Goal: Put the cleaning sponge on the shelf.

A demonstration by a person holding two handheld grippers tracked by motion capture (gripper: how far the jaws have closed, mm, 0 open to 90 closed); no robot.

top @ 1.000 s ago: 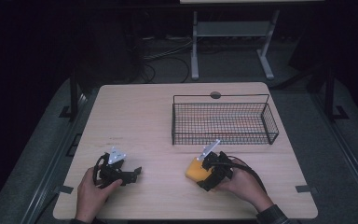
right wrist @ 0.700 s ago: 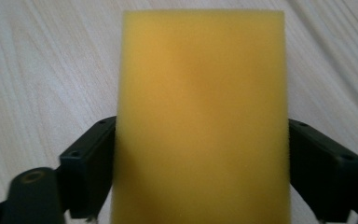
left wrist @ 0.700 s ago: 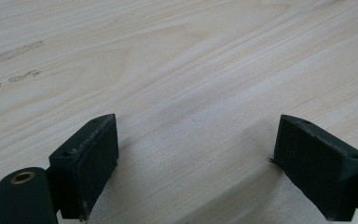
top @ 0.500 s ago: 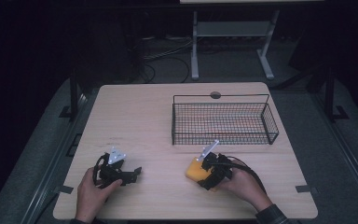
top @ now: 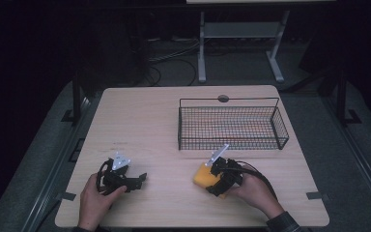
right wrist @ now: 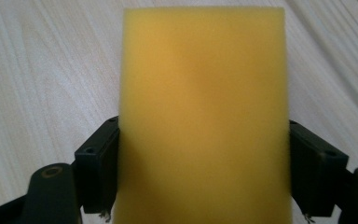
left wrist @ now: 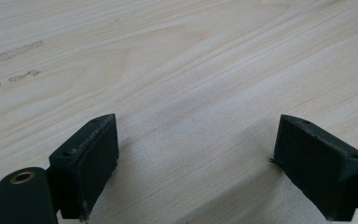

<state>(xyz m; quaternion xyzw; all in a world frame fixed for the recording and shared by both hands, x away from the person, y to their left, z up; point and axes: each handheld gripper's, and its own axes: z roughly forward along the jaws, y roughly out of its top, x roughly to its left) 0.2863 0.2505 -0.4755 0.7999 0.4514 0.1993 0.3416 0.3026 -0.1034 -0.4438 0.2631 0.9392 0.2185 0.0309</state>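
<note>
Right gripper [top: 216, 182] is clamping a yellow sponge [top: 202, 175]; in the right gripper view the sponge [right wrist: 204, 116] is sitting between both jaws, touched on each side, its far end reaching out over the table [right wrist: 37, 70]. The wire basket [top: 232, 126] is standing empty on the far right part of the table [top: 140, 116]. The sponge is lying just in front of the basket, nearer the person, apart from it. The right hand [top: 253, 191] is gripping the tool behind the sponge.

Left gripper [top: 137, 180] is resting well to the left of the basket, held by the left hand [top: 94, 200]. In the left gripper view its jaws are standing wide apart, bare wood [left wrist: 191, 84] between them.
</note>
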